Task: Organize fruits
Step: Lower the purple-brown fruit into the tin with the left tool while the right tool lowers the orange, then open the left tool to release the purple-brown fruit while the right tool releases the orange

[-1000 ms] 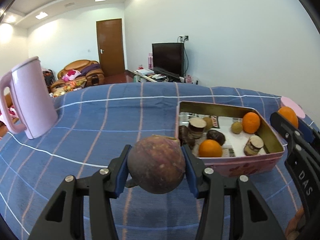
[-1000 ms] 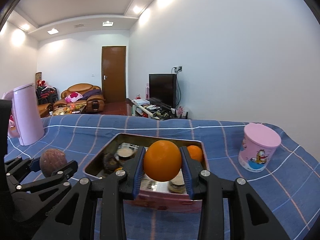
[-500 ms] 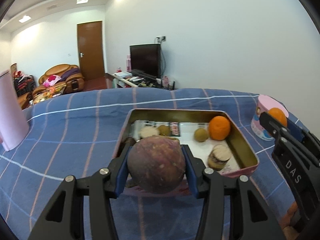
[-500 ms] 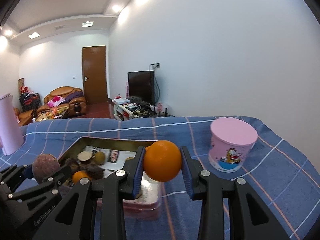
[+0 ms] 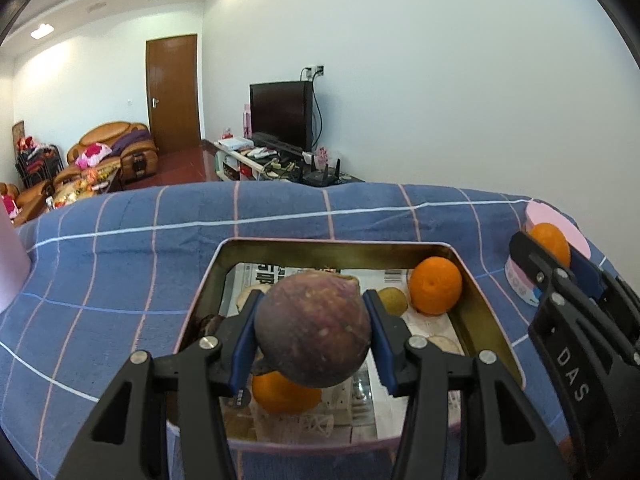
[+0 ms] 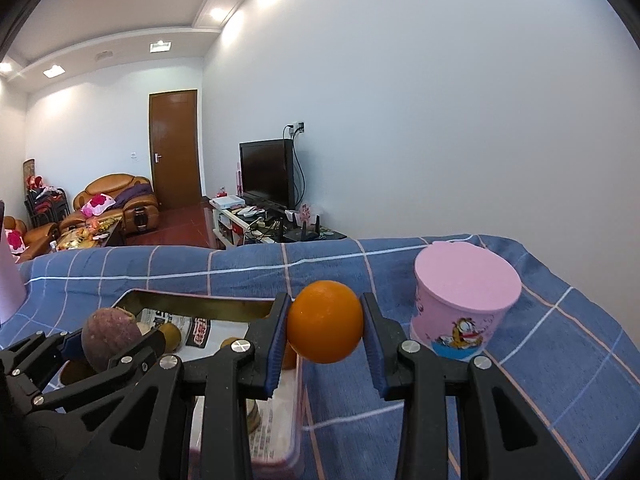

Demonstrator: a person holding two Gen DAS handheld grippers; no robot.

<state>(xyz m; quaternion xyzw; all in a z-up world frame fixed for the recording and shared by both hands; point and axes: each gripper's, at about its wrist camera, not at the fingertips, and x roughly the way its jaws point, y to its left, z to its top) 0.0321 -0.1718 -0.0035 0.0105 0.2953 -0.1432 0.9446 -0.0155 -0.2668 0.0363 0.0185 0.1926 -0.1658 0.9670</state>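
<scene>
Holding purple fruit (image 5: 314, 328) in left gripper (image 5: 312, 334) over tin (image 5: 486, 322) | right gripper (image 6: 325, 334) clamps orange (image 6: 325, 327) near pink cup (image 6: 466, 306) | risk: dropped fruit bruises those below

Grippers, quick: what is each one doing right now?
Left gripper: shut on the purple fruit, above the tin.
Right gripper: shut on the orange, beside the pink cup.

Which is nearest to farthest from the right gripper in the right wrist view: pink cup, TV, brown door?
From the right gripper, shut on an orange:
1. Pink cup, right, on the blue checked cloth.
2. TV, across the room by the white wall.
3. Brown door, far left, back wall.
</scene>
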